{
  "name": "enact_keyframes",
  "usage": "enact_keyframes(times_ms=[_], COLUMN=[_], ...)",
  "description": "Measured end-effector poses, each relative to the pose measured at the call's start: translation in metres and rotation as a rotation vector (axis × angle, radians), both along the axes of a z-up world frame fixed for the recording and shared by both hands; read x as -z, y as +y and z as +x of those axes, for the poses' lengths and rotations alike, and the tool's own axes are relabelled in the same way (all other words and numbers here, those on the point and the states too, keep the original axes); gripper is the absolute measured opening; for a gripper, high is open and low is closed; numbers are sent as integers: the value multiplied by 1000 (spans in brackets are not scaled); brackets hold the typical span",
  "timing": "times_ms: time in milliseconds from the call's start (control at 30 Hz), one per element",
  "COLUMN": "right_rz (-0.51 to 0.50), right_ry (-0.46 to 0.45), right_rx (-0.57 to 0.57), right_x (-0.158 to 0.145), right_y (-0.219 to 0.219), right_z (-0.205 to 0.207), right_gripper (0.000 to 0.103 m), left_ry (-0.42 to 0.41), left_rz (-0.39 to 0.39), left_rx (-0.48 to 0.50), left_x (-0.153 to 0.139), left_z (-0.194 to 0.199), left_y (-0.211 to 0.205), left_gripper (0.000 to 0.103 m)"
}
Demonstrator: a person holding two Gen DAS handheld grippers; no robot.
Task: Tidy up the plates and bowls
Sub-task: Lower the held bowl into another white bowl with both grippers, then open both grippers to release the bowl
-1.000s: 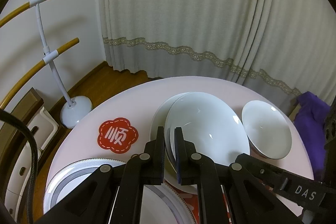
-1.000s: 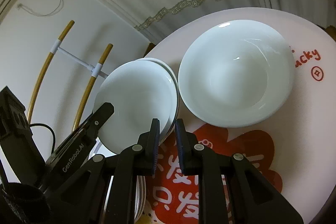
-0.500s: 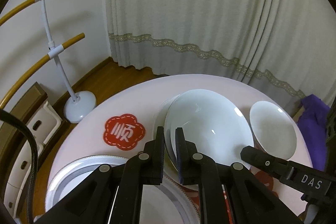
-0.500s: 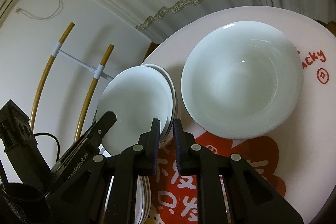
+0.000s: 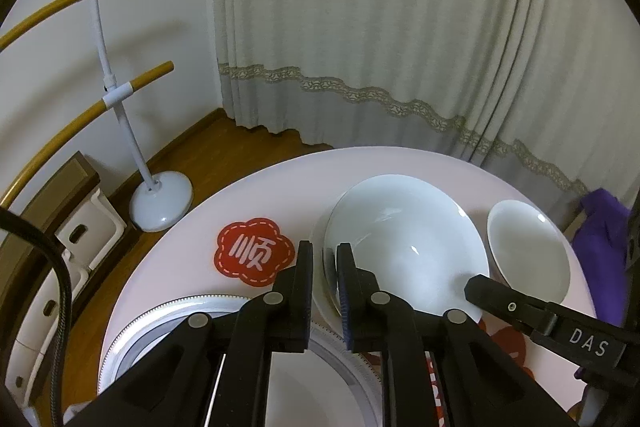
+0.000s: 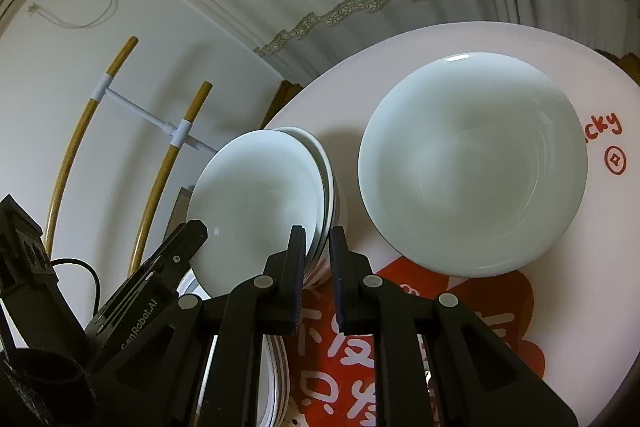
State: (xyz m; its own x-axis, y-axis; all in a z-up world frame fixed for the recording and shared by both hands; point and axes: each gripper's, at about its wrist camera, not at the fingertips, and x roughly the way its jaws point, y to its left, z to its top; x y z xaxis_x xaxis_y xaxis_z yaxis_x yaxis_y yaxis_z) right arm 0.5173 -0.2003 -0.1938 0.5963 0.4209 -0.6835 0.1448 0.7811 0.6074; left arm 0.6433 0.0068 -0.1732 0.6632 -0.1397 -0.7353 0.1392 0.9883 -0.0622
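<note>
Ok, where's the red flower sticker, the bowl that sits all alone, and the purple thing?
red flower sticker [image 5: 253, 251], left wrist view, middle of its white character
lone bowl [image 6: 472, 163], right wrist view, inside bottom
purple thing [image 5: 600, 247], left wrist view, middle of the cloth

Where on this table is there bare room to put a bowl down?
Bare tabletop runs along the far edge by the curtain, beyond the bowl stack and single bowl. The near side is crowded: rimmed plate, red sticker, both grippers.
</note>
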Motion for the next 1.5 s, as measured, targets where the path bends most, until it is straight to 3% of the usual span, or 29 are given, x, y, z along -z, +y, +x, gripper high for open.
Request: enact_keyframes(times_ms=[200,367,500,567,833,1500], right_rz=[-23,-27,-34,-36,-45,-54], right_ry=[-2,-2,-2,0,9,5], right_rx=[1,1,2,4,13,-1], right_x=[-2,-2,-2,-2,-5,-7], right_y=[4,4,5,6,8,12], right_z=[2,0,0,0,2,3], right_gripper=[12,12,12,12,12,25], left_ry=[5,3,1,6,18,29], left_rz=[18,24,26,33,33,27], left_rx=[-6,-25,-23,-24,-25,-19], left_x=[-1,-4,-6,-5,-9,-14], left_z=[0,-3,-5,-5,-6,-9], left_y=[1,3,2,-1,0,0], left_gripper=[17,41,48,59,59,62])
